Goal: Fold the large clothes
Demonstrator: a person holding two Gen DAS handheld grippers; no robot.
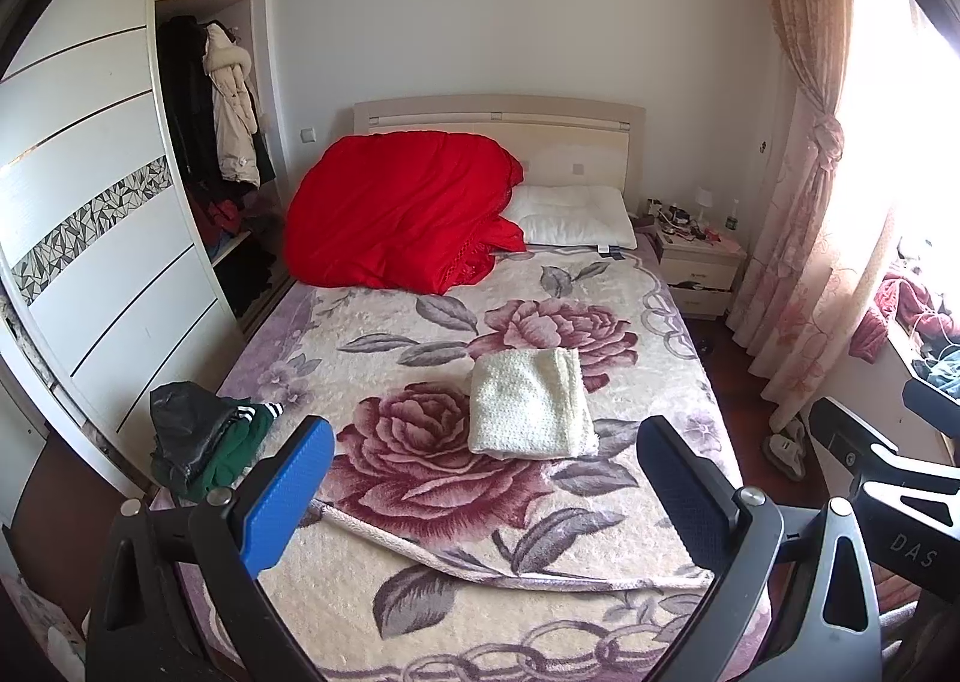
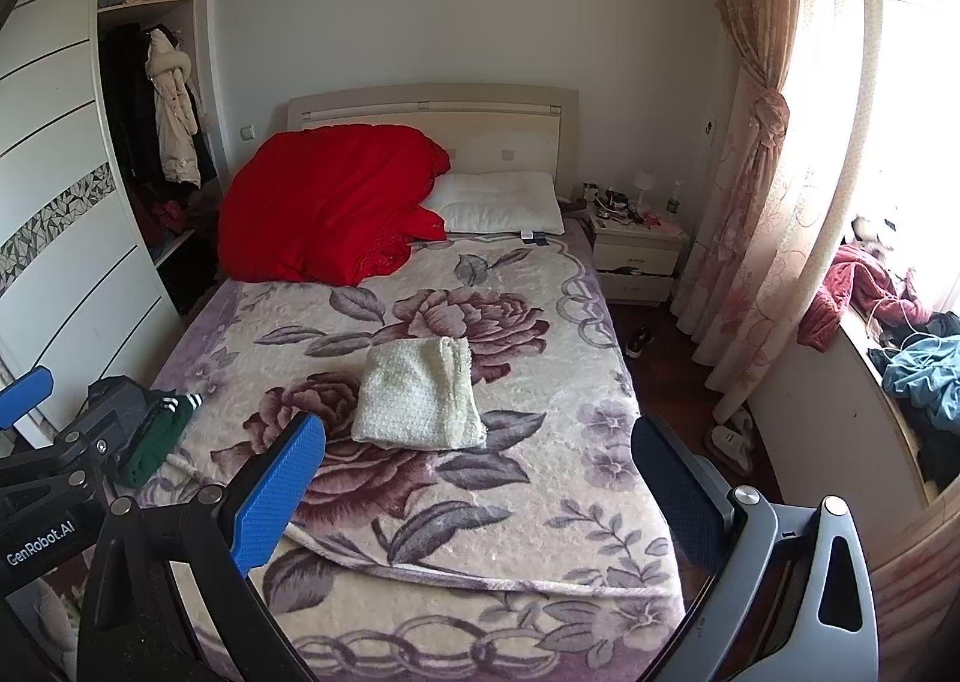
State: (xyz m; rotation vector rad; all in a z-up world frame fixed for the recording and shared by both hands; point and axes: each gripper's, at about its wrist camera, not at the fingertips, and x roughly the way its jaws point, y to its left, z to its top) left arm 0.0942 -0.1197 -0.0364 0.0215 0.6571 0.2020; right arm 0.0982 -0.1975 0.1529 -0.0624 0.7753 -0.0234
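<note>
A cream knitted garment (image 1: 529, 403) lies folded into a neat rectangle in the middle of the floral bedspread (image 1: 420, 592); it also shows in the right wrist view (image 2: 420, 394). A pile of dark and green clothes (image 1: 201, 442) sits at the bed's left edge, seen too in the right wrist view (image 2: 153, 430). My left gripper (image 1: 486, 478) is open and empty, held above the foot of the bed, well short of the folded garment. My right gripper (image 2: 480, 472) is open and empty beside it, to the right.
A red quilt (image 1: 396, 214) and a white pillow (image 1: 570, 217) lie at the headboard. An open wardrobe (image 1: 210, 141) stands left. A nightstand (image 1: 699, 262), curtain (image 1: 804, 202), slippers (image 2: 732, 439) and a cluttered sill with clothes (image 2: 918, 370) are at the right.
</note>
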